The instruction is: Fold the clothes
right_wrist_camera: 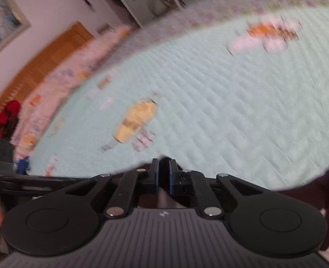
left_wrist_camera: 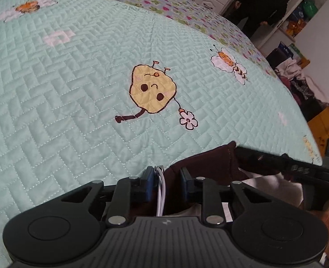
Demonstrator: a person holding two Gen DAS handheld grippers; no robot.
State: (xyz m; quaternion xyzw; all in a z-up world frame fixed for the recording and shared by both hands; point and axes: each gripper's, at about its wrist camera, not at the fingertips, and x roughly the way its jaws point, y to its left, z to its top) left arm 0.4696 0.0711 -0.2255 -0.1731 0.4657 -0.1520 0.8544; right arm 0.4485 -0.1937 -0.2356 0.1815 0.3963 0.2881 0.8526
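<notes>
The left hand-held gripper (left_wrist_camera: pixel 166 178) is black plastic. It has two round caps at the back, a grey ribbed plate with a small logo in the middle, shiny silver pins on its bent arms, blue finger pads and a white cable. The right hand-held gripper (right_wrist_camera: pixel 163 174) looks the same.

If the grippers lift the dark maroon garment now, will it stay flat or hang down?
Probably hang down: the dark maroon garment already bunches softly between the left gripper fingers. It looks thick, so maybe fairly heavy. The white cord may dangle.
</notes>
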